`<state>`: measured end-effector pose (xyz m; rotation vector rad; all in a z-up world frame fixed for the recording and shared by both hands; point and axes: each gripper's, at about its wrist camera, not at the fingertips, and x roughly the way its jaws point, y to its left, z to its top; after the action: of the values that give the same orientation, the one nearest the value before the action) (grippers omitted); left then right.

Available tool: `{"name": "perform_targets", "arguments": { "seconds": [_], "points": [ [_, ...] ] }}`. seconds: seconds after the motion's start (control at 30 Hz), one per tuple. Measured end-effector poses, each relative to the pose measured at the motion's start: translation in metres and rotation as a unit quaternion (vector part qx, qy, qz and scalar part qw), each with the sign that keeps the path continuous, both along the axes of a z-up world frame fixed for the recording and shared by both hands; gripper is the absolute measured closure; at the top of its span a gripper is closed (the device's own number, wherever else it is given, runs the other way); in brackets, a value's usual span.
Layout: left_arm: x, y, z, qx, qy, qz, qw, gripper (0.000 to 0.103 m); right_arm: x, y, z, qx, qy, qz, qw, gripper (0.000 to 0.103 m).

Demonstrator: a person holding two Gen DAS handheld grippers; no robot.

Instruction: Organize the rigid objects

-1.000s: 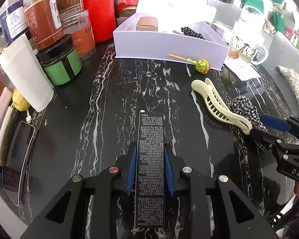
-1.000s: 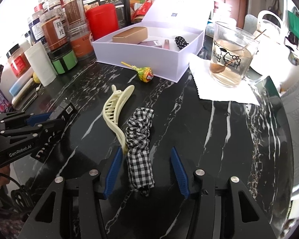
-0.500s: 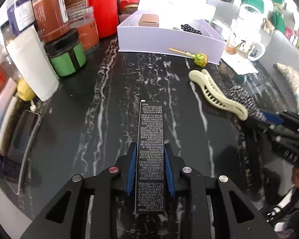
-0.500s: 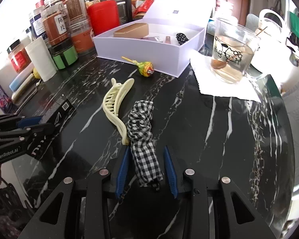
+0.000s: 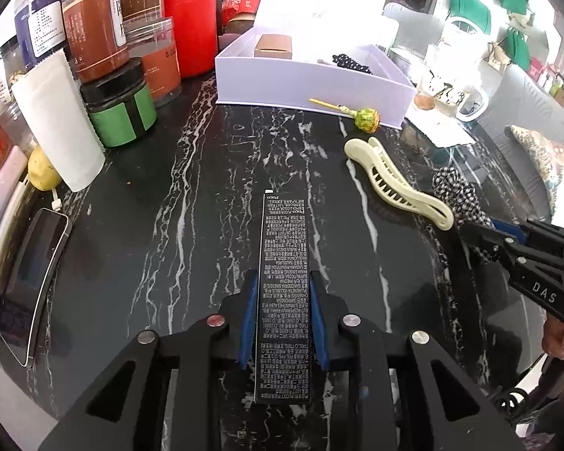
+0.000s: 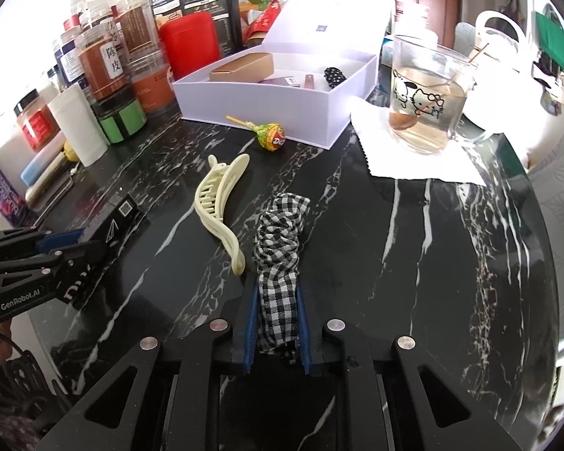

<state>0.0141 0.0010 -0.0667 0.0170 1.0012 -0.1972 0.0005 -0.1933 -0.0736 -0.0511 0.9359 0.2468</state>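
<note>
My left gripper (image 5: 283, 282) is shut on a long, slim black box (image 5: 285, 240) with small white print, which points away over the black marble table (image 5: 169, 225). My right gripper (image 6: 275, 285) has its jaws closing, and the blue pads press on the near end of a black-and-white checked scrunchie (image 6: 282, 221). A cream hair claw clip (image 6: 218, 195) lies just left of the scrunchie. Beyond it a lollipop (image 6: 270, 137) rests against the front wall of the open lavender box (image 6: 267, 101), which holds a brown carton and small items.
Jars, a red canister (image 5: 188, 26) and a white pouch (image 5: 56, 120) crowd the back left. A phone (image 5: 37, 274) lies at the left edge. A glass mug (image 6: 428, 94) of liquid stands on a white napkin at the right.
The right jaws have drawn in from wide apart until they pinch the scrunchie. The left gripper keeps its hold on the black box and has barely shifted.
</note>
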Motion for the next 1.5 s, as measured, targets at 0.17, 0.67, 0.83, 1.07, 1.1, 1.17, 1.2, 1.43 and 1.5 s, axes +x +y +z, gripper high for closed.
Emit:
{"name": "perform_targets", "arguments": {
  "seconds": [0.17,0.67,0.83,1.07,1.1,1.17,1.2,1.43,1.5],
  "points": [
    [-0.003,0.000,0.004,-0.010,-0.007,0.004,0.9999,0.078,-0.007,0.003,0.004,-0.002,0.006,-0.006,1.000,0.085],
    [-0.003,-0.005,0.029,-0.004,-0.057,0.023,0.9981,0.078,-0.030,0.015,0.023,0.011,-0.028,0.028,0.999,0.085],
    [0.005,-0.010,0.041,-0.007,-0.069,0.014,0.9975,0.078,-0.024,0.012,0.031,0.016,-0.042,0.030,0.999,0.085],
    [0.022,-0.018,0.054,-0.006,-0.082,-0.001,0.9966,0.078,-0.010,0.008,0.043,0.019,-0.053,0.025,0.998,0.085],
    [0.026,-0.019,0.055,-0.005,-0.083,-0.002,0.9965,0.078,-0.007,0.008,0.044,0.018,-0.054,0.025,0.998,0.085],
    [0.032,-0.020,0.057,-0.004,-0.087,-0.004,0.9962,0.078,-0.002,0.007,0.046,0.016,-0.057,0.025,0.998,0.085],
    [0.034,-0.020,0.058,-0.004,-0.088,-0.004,0.9961,0.078,0.000,0.007,0.047,0.014,-0.059,0.025,0.998,0.085],
    [0.055,-0.020,0.062,-0.012,-0.086,-0.008,0.9962,0.078,0.019,0.007,0.056,0.015,-0.059,0.027,0.998,0.085],
    [0.061,-0.022,0.066,-0.010,-0.089,-0.010,0.9959,0.078,0.025,0.007,0.059,0.017,-0.061,0.026,0.998,0.085]
  ]
}}
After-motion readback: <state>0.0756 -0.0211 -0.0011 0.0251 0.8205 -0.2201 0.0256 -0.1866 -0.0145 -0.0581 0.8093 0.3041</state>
